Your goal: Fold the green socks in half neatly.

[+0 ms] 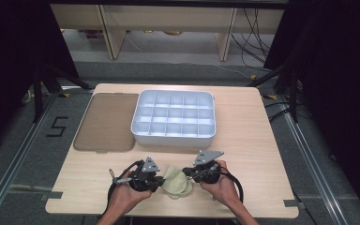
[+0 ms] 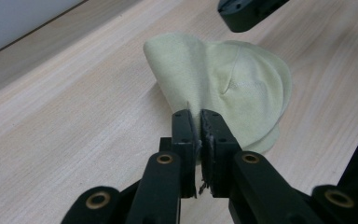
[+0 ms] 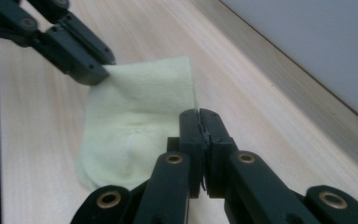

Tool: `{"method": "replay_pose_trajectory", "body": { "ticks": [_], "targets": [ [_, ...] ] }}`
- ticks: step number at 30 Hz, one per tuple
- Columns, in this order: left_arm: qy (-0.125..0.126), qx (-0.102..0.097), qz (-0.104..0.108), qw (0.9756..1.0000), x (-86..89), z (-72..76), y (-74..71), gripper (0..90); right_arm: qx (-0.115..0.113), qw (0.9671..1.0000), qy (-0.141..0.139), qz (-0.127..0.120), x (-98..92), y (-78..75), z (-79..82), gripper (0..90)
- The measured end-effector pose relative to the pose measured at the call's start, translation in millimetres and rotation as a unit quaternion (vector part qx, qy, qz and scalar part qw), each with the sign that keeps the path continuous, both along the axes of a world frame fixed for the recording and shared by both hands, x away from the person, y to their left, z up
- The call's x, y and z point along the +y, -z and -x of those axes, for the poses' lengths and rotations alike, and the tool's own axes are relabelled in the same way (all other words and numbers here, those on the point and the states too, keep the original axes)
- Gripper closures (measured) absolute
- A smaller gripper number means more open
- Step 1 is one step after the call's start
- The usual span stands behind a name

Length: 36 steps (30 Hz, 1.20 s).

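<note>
Two grippers pinch one pale green cloth [image 1: 177,182] at the desk's near edge
I hold it between left gripper [image 2: 200,122] and right gripper [image 3: 199,122], jaws clamped

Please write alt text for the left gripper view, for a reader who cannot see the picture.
The left tongs, two black jaws rising from the bottom, are shut on an edge of a pale yellow-green sock that lies folded on a light wooden table. The tip of the right tongs shows at the top.
</note>
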<state>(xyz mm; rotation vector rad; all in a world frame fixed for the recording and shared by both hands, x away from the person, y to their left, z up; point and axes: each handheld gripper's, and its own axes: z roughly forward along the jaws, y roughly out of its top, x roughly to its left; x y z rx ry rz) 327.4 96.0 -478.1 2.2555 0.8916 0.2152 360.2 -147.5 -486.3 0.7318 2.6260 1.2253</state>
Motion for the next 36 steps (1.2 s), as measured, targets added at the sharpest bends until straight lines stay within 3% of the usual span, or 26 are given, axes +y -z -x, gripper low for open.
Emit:
{"method": "replay_pose_trajectory", "body": {
  "ticks": [7,13,15,19,21,36],
  "targets": [
    [0.014,-0.002,-0.006,0.9999,1.2,0.3,-2.1,84.0,0.019,0.9997,-0.011,-0.005,-0.4,0.8,10.9,88.8],
    [0.010,-0.003,-0.004,0.9999,0.6,1.0,-3.4,84.0,0.025,0.9994,-0.025,0.003,0.8,5.6,14.3,88.8],
    [0.015,-0.005,-0.006,0.9999,1.0,0.8,-4.4,83.9,0.028,0.9994,-0.016,0.009,-0.4,8.2,14.6,88.8],
    [0.000,-0.006,0.001,1.0000,-0.1,1.9,-5.2,83.9,0.031,0.9993,-0.019,0.010,-1.4,9.7,14.1,88.8],
    [0.011,-0.006,-0.003,0.9999,0.8,1.5,-6.5,83.9,0.034,0.9993,-0.015,0.007,-1.4,9.5,14.5,88.8],
    [0.006,-0.015,0.002,0.9999,-2.7,4.4,-10.1,83.9,0.047,0.9987,-0.012,0.017,-0.9,14.6,15.2,88.8]
  ]
}}
